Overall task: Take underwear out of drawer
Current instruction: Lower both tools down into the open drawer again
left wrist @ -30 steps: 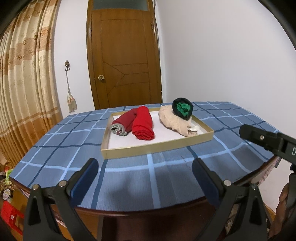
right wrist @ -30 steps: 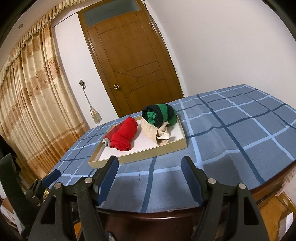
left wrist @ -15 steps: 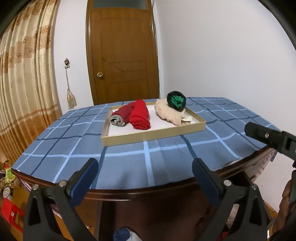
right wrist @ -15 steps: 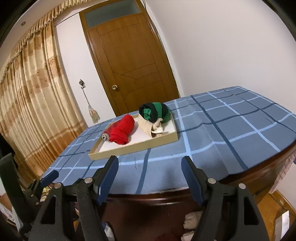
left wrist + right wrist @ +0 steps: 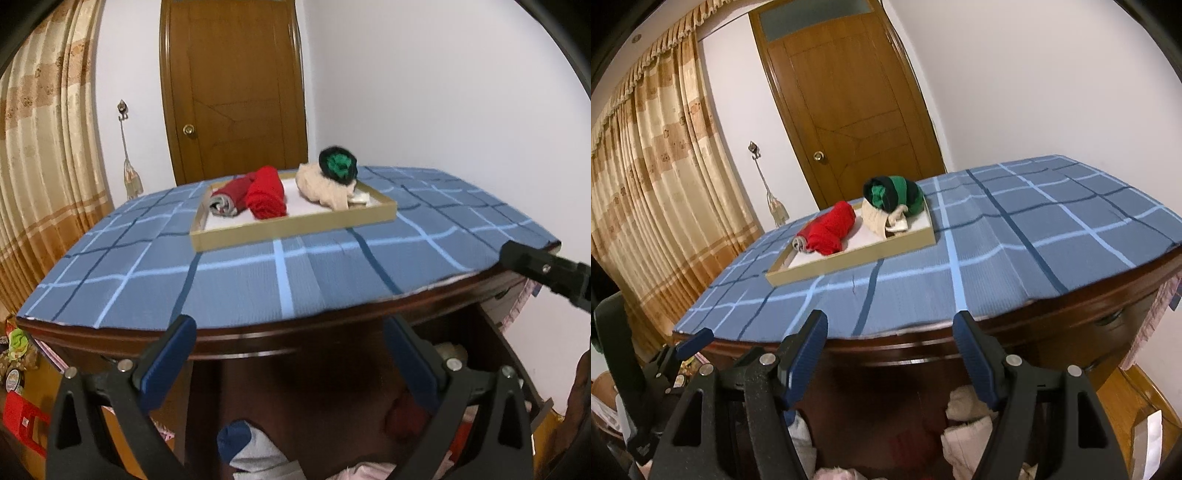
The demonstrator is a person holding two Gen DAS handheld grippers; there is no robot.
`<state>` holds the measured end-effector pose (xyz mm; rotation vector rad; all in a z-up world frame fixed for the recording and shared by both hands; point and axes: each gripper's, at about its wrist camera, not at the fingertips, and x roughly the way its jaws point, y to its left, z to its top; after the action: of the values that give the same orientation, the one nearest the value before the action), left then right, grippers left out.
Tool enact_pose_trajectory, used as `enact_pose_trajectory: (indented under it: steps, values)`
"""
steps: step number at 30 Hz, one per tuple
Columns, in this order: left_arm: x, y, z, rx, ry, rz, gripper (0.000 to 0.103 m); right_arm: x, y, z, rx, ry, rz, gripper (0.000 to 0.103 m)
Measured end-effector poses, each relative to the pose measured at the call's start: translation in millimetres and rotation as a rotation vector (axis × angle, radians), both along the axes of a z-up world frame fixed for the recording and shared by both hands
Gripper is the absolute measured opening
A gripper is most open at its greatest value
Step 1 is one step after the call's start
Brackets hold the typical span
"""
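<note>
Under the table's front edge a drawer (image 5: 517, 373) stands pulled out, dim inside. It holds a blue-and-white cloth (image 5: 240, 443), a red piece (image 5: 402, 413) and white folded cloths (image 5: 967, 406). My left gripper (image 5: 288, 332) hangs open over the drawer with nothing between its blue pads. My right gripper (image 5: 890, 325) is open too and empty, beside the left one. On the tabletop a shallow tan tray (image 5: 295, 225) carries a red roll (image 5: 266, 192), a beige bundle (image 5: 321, 184) and a green-and-black roll (image 5: 338, 164).
A blue plaid cloth (image 5: 280, 266) covers the dark wooden table. Behind it are a brown door (image 5: 236, 92) and a white wall. Gold curtains (image 5: 40, 147) hang at the left. Red and green clutter (image 5: 18, 369) sits on the floor at the left.
Both grippers have drawn back and sunk below the table's front edge. The tray now looks farther away, and the open drawer with its clothes has come into view.
</note>
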<state>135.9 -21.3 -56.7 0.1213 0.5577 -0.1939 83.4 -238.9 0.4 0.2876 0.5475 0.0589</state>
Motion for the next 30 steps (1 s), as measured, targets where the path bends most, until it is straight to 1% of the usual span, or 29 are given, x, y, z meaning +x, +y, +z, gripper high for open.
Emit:
enact_pose_trajectory:
  steps: [4,9,15,18,21,24,26,27,28,30]
  values:
    - [0.1,6.4,-14.9,0.0,0.048,0.004,0.103,-7.3,-4.9,-7.3,-0.009,0.022,-0.002,0.072]
    - [3.3,13.5,-34.4,0.011,0.118,0.003,0.103,-13.8,-11.2,-25.9,-0.019,0.072,0.008,0.072]
    - [8.9,19.1,-60.5,0.067,0.207,-0.029,0.103,-17.4,-28.6,-59.6,-0.014,0.181,0.017,0.072]
    - [10.1,21.8,-72.2,0.113,0.251,-0.079,0.102,-15.0,-35.1,-76.0,0.011,0.239,0.04,0.072]
    - [10.2,30.5,-77.5,0.152,0.27,-0.075,0.102,-10.2,-26.4,-87.2,0.05,0.298,0.151,0.072]
    - [13.3,45.1,-79.2,0.142,0.335,-0.073,0.102,2.3,-4.1,-100.7,0.105,0.389,0.316,0.072]
    - [14.7,55.3,-76.1,0.131,0.364,-0.064,0.102,13.5,11.4,-110.5,0.117,0.458,0.406,0.072]
    - [15.5,60.2,-73.8,0.122,0.376,-0.06,0.102,18.3,19.3,-115.2,0.112,0.487,0.452,0.071]
    - [16.1,66.8,-70.3,0.109,0.385,-0.055,0.102,23.1,28.2,-119.1,0.093,0.515,0.503,0.068]
    - [17.4,80.7,-62.9,0.078,0.404,-0.031,0.102,32.9,47.4,-128.3,0.024,0.575,0.61,0.063]
